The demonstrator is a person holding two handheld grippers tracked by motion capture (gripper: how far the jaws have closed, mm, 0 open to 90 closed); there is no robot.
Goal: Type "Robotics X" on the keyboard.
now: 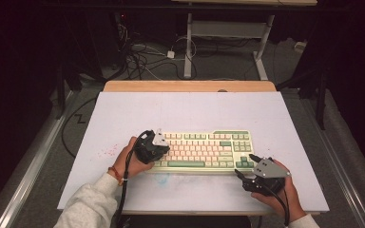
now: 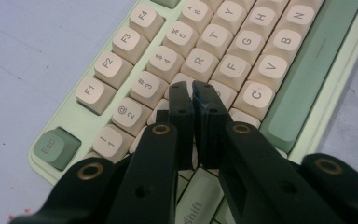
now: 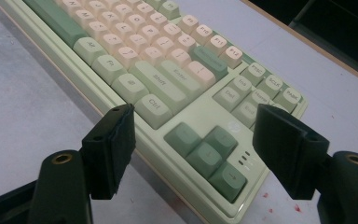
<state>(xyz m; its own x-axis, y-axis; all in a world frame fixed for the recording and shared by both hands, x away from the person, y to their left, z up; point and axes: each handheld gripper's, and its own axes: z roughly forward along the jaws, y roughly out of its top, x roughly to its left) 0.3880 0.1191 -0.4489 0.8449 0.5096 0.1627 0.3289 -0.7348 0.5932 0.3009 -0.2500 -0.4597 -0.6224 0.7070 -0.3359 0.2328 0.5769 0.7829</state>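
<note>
Left claw (image 2: 192, 88) is clenched, tips over the keyboard (image 2: 242, 70) letter keys. Right claw (image 3: 193, 126) is released, arrow keys (image 3: 209, 154) between its jaws

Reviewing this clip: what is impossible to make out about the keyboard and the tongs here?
- Left gripper view: the left tongs, shut, cover the keys beneath their tips on the keyboard; which key they touch, if any, cannot be told.
- Right gripper view: far key legends are blurred; the open right tongs cover part of the keyboard's near edge.
- High view: key legends too small; the left hand hides the keyboard's left end.
</note>
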